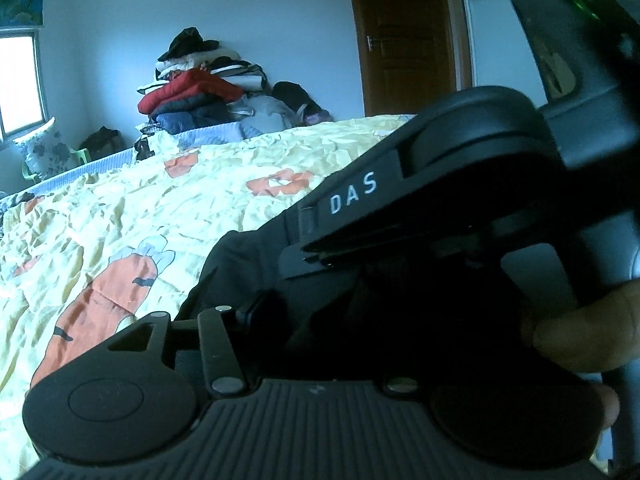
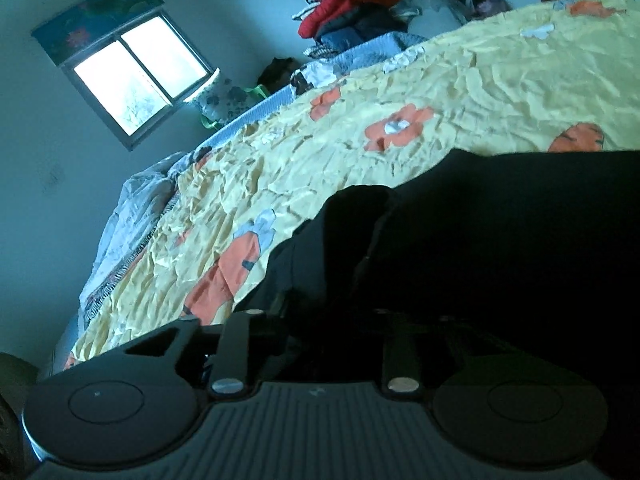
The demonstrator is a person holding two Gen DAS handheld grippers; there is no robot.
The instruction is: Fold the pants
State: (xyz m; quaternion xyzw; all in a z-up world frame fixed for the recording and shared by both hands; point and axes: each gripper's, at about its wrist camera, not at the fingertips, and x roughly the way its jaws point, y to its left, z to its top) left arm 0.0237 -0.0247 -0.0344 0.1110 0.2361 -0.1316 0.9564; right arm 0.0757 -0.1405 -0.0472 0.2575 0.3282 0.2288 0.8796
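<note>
Both grippers low at the pants, close together on the quilt.

My left gripper (image 1: 256,308) sits right against the black pants (image 1: 240,264); its fingertips are lost in dark cloth, so I cannot tell how far open it is or whether it holds anything. My right gripper (image 1: 316,250) shows in the left view just beyond it, jaws nearly closed with a dark edge at the tips, probably pinching the pants. In its own view the right gripper (image 2: 316,304) is buried in shadow. The pants (image 2: 500,240) lie directly ahead of both grippers and spread to the right of them, long axis hard to read. I judge the right gripper leads the fold. Beyond the pants the quilt (image 1: 120,200) lies open and wrinkled toward the far clothes pile (image 1: 200,88), giving room to carry the cloth forward.
</note>
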